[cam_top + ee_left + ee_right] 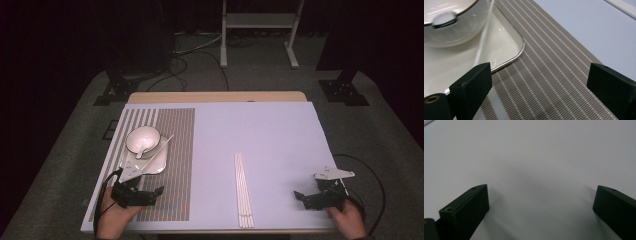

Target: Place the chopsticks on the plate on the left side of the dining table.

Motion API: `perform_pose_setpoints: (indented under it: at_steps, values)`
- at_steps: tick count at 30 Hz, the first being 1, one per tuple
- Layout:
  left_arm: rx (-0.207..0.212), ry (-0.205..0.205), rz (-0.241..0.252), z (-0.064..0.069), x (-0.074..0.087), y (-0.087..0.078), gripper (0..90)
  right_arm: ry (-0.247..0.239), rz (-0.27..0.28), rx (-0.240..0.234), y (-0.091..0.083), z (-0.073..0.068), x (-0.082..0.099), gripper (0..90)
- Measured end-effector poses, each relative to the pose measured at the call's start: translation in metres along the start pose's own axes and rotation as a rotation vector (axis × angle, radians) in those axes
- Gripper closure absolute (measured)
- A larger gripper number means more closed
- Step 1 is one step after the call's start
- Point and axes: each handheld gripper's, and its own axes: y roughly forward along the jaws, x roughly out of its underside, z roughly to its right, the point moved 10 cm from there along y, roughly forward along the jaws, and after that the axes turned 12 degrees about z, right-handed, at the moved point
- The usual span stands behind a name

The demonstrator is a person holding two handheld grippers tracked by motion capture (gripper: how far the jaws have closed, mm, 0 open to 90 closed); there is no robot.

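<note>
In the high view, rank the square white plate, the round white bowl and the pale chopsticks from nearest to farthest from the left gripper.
From the left gripper:
1. Square white plate, just beyond it on the striped mat.
2. Round white bowl, on the plate's far side.
3. Pale chopsticks, off to the right on the table.

No legible text or labels anywhere.
</note>
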Motion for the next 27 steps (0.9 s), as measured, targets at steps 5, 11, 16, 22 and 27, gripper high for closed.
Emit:
perform_pose_setpoints:
  at_steps: [5,11,16,22,27]
  values:
    - [0.017,0.008,0.008,0.012,-0.005,0.003,2.7,0.001,0.001,0.0,0.0,0.0,0.0,0.0]
    - [0.019,0.013,0.014,0.017,-0.007,0.007,0.9,0.001,0.001,0.0,0.0,0.0,0.0,0.0]
    - [0.033,0.021,0.013,0.022,-0.009,0.011,0.9,0.001,0.001,0.0,0.0,0.0,0.0,0.0]
    - [0.048,0.036,0.023,0.03,-0.014,0.017,0.9,0.0,0.002,0.001,0.0,0.0,0.0,0.0]
    - [0.062,0.042,0.024,0.036,-0.018,0.023,1.0,-0.001,0.003,0.001,0.0,0.0,0.0,0.0]
